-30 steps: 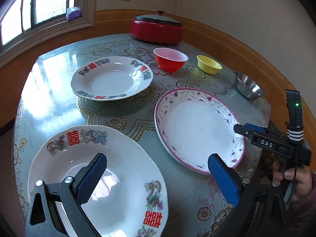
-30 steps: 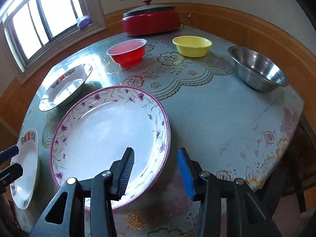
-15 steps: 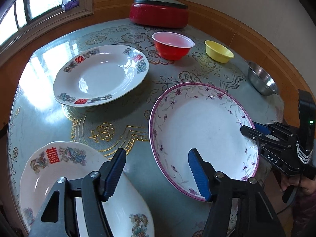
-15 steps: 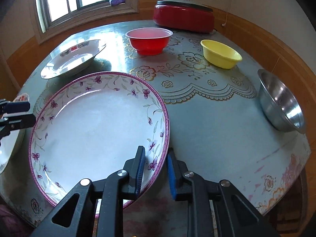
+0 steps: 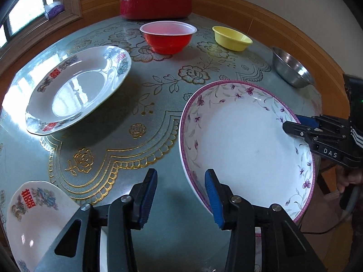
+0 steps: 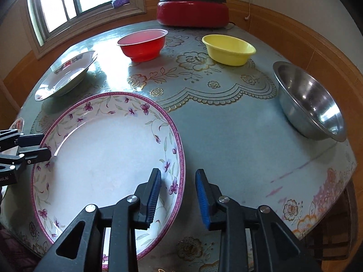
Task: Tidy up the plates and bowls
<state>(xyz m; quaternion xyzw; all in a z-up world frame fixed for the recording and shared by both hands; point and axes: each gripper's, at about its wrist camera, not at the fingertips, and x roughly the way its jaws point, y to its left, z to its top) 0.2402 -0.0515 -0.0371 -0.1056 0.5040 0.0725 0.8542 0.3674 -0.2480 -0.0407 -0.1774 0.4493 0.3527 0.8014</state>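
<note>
Two grippers flanking purple-flowered plate [image 6: 106, 158] resting on table [image 6: 238, 136]. Left gripper [image 5: 180, 198] fingers standing apart astride left rim. Right gripper [image 6: 178, 198] fingers gaping astride right rim. Advising: closing both squarely on rim, lifting level.

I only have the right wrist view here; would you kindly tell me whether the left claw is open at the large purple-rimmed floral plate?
Observer: Yes. In the left wrist view, the left claw is open, and the near rim of the purple-rimmed floral plate lies between its two fingers.
Operator: Thank you. Is any other dish close to that claw?
Observer: Yes. A white plate with red characters lies low on its left, partly hidden by the claw's frame. Your view shows only a sliver of it.
</note>
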